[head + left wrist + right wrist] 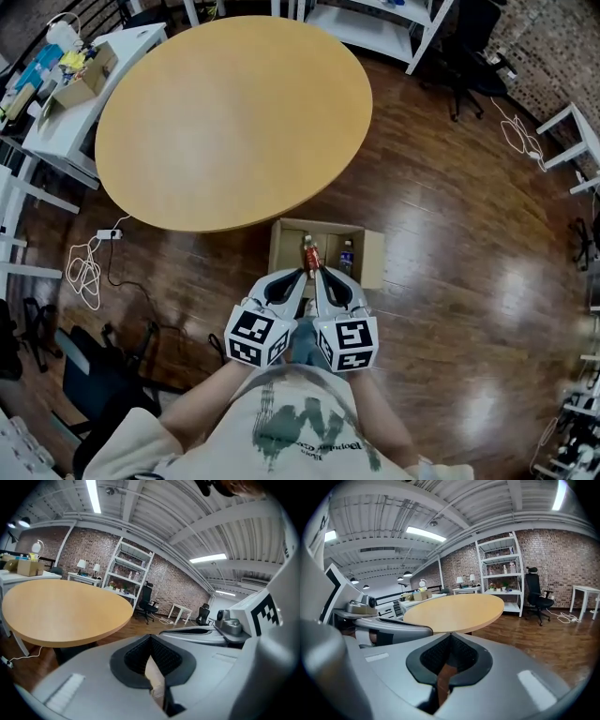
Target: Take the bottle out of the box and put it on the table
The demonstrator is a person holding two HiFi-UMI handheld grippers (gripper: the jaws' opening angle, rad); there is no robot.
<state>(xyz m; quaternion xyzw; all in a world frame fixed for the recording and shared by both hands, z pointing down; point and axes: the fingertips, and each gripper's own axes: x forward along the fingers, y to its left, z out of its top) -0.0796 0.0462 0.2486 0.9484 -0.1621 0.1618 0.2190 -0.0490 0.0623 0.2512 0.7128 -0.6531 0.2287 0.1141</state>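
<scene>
Left gripper [302, 273], right gripper [319, 273]: fingers [133, 658] together

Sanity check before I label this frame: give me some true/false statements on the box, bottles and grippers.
1. The box sits on the floor by the round table. True.
2. It holds a red-labelled bottle and a second bottle. True.
3. A bottle stands on the round table. False: both are in the box.
4. The left gripper grips a bottle. False: its jaws are together and hold nothing.
5. The right gripper is wide open. False: it is shut.
</scene>
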